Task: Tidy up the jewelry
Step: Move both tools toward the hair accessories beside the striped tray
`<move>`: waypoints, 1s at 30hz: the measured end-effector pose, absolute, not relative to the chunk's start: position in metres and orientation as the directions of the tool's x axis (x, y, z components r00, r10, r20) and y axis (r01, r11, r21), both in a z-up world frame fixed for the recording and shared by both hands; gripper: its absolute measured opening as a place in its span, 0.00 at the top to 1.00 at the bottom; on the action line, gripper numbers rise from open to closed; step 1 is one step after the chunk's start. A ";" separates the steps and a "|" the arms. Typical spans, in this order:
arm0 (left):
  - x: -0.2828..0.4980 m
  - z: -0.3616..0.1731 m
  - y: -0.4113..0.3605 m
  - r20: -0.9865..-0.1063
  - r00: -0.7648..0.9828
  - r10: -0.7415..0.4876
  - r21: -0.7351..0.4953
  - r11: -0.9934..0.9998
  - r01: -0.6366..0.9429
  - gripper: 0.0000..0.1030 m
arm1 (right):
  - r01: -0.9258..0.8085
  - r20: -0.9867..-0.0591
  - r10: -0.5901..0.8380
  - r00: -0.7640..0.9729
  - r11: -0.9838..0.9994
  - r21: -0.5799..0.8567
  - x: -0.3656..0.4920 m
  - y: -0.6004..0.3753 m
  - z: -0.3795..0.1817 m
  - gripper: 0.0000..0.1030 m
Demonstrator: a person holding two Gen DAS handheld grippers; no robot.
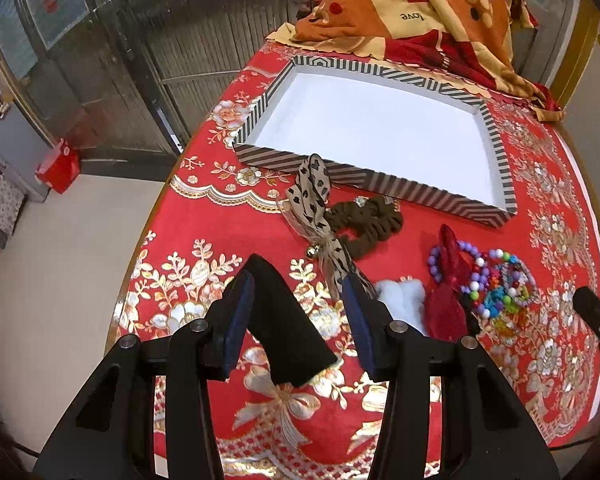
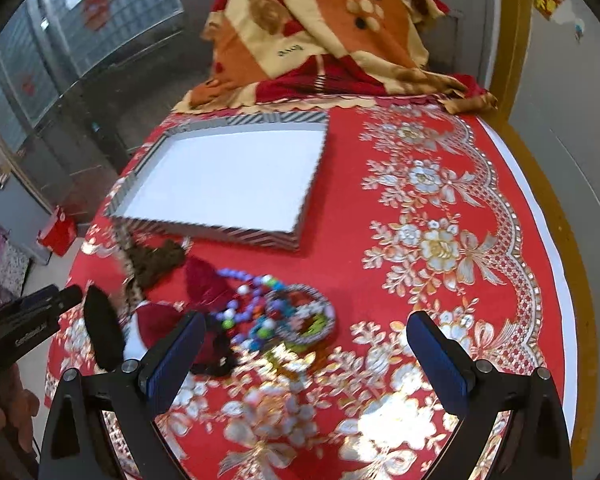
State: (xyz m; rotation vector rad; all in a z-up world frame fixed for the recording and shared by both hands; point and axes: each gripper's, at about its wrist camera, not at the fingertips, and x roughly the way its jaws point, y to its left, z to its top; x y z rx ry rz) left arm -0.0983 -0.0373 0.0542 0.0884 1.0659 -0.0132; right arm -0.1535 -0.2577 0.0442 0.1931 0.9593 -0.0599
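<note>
The left gripper (image 1: 298, 320) is holding a black, flat object (image 1: 288, 320) between its jaws; the right gripper (image 2: 306, 354) is gaping wide, holding nothing. A slack pinch is risking the black piece slipping onto the red tablecloth (image 1: 220, 216). The jewelry pile (image 2: 276, 316) is lying just beyond, beads tangled, so one bracelet could be dragging others; the striped tray (image 1: 380, 184) is waiting farther off, bare. The far blanket (image 1: 400, 4) is reading "love".
</note>
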 end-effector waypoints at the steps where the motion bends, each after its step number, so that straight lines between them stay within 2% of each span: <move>1: -0.100 0.055 -0.037 -0.874 0.486 0.029 0.064 0.996 0.054 0.56 | 0.131 -0.818 0.035 0.574 0.982 0.135 -0.156 -0.253 0.046 0.03; 30: -0.125 0.060 -0.025 -0.886 0.463 -0.029 0.005 0.997 0.071 0.56 | 0.130 -0.826 -0.008 0.563 0.988 0.079 -0.165 -0.220 0.053 0.03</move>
